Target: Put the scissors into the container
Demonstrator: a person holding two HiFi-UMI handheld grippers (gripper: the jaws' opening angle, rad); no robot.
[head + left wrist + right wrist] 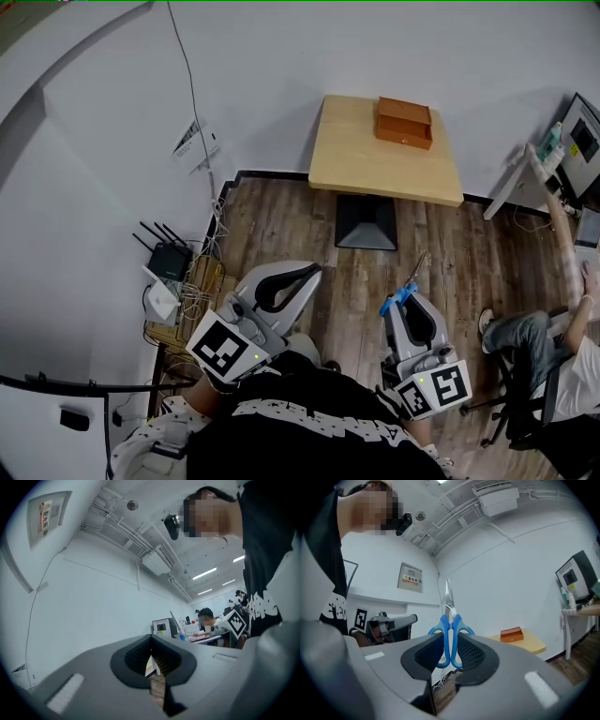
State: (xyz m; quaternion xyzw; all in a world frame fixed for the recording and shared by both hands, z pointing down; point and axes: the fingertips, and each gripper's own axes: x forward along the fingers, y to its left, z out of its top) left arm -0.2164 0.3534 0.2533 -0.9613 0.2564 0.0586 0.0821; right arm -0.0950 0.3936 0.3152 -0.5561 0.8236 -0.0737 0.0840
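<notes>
Holding the scissors (449,620) pinched by their blue handles in my right hand-held gripper (450,644), left hand-held gripper (152,658) pressed together on nothing, I reckon the next move is crossing to the container (404,123) on the desk (361,164), well apart.

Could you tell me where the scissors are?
In the head view's lower right, the scissors are clamped by their handles in the right gripper, short of the orange container.
</notes>
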